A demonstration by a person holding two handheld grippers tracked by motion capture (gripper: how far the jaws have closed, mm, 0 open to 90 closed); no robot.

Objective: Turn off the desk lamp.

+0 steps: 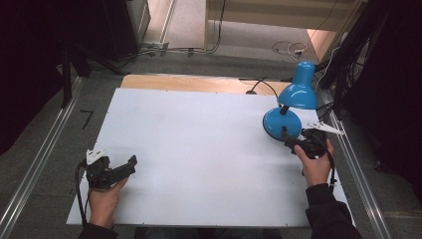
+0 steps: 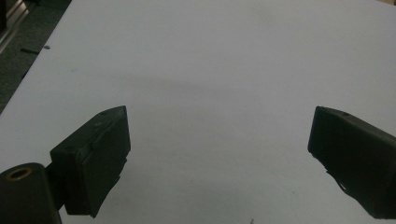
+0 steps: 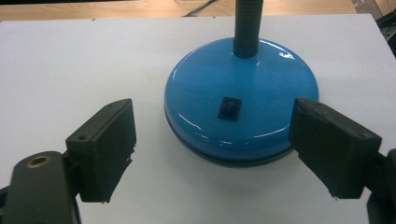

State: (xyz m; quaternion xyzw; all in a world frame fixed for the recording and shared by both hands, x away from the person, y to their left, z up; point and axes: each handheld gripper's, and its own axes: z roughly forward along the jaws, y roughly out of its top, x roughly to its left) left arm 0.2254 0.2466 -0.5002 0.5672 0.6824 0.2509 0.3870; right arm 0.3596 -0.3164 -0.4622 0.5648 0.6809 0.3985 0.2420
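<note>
Looking from the high view: the right gripper [image 1: 294,142] is sitting at the right of the frame, just beside the blue lamp [image 1: 293,107], whose round base is resting on the white board [image 1: 199,149] near its right edge.
Left gripper, high view: the left gripper [image 1: 124,169] is idling at the lower left, well apart from the lamp, with the left hand [image 1: 102,201] resting at the board's near edge.
Left gripper view: the jaws are standing wide apart and holding nothing, with bare white board [image 2: 210,70] lying ahead; dark floor [image 2: 23,46] is showing at the upper left, past the board's edge.
Right gripper view: the jaws are spread wide, flanking the lamp base [image 3: 241,119] without touching it; the black rocker switch [image 3: 229,108] is facing them at centre, and the ribbed neck [image 3: 246,25] is rising at the top.
Progress: the approach is looking done; closing on the base or pressing the switch is likely remaining.
Room: the board's right edge is lying close to the base, so sideways room is looking tight there, while the middle is staying open.
</note>
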